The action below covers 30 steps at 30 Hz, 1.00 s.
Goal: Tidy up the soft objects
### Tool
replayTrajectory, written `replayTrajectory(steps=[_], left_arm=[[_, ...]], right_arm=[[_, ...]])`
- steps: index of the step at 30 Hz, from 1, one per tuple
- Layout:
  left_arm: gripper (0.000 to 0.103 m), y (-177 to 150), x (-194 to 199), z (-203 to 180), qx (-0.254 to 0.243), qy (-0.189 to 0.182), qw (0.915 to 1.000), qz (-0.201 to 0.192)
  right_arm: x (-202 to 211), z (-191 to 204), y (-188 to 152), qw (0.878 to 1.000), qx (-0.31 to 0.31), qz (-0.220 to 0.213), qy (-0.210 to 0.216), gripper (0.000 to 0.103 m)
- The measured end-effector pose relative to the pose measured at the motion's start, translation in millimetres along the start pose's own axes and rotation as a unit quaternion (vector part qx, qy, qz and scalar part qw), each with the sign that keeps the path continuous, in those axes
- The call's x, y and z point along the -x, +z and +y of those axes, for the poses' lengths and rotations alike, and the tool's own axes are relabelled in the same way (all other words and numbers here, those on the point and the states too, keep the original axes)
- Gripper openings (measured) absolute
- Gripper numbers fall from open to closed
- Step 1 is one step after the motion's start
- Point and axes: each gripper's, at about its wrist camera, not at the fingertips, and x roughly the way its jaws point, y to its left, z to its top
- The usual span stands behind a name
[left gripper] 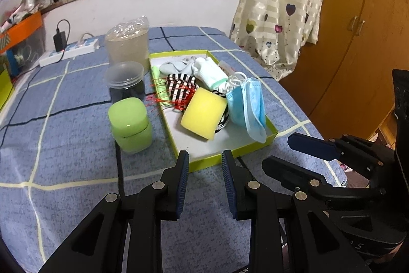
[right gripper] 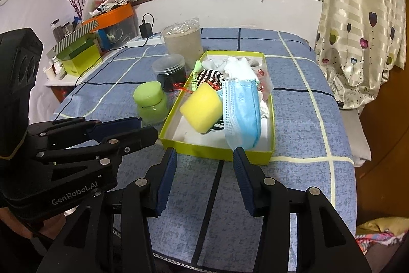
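Both claws, the left gripper (left gripper: 204,157) and right gripper (right gripper: 204,155), hang spread and empty just short of the shallow lime-green cardboard tray (right gripper: 219,154). The yellow foam sponge (right gripper: 201,110), blue pleated face mask (right gripper: 241,111) and striped cloth (left gripper: 179,88) already lie piled in it. That fits either freshly gathered or waiting to be sorted out, so any grab should pinch one soft piece by a free edge.

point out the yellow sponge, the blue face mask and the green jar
yellow sponge (left gripper: 203,113), left wrist view, middle of its broad yellow face
blue face mask (right gripper: 241,110), right wrist view, centre of the pleated panel
green jar (left gripper: 127,114), left wrist view, top of its rounded lid
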Motion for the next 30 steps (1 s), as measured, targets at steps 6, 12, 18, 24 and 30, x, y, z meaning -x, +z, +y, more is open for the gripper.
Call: replayTrajectory(steps=[6, 12, 18, 24, 30], left_arm=[[0.025, -6, -1, 1, -0.007, 0.014, 0.9999, 0.001], [0.025, -6, -6, 10, 0.002, 0.016, 0.9999, 0.005], [0.025, -5, -13, 17, 0.011, 0.018, 0.9997, 0.01], [0.025, -6, -16, 20, 0.016, 0.018, 0.9996, 0.013], [0.025, -7, -14, 20, 0.015, 0.014, 0.9997, 0.01]], right_arm=[[-3, 0, -1, 1.0, -0.005, -0.001, 0.005, 0.047], [-20, -20, 5, 1.0, -0.029, 0.001, 0.009, 0.047], [-46, -27, 13, 0.999, -0.034, 0.02, 0.03, 0.047], [-60, -17, 14, 0.998, -0.02, 0.035, 0.055, 0.047], [-47, -12, 13, 0.998, -0.014, 0.028, 0.052, 0.047]])
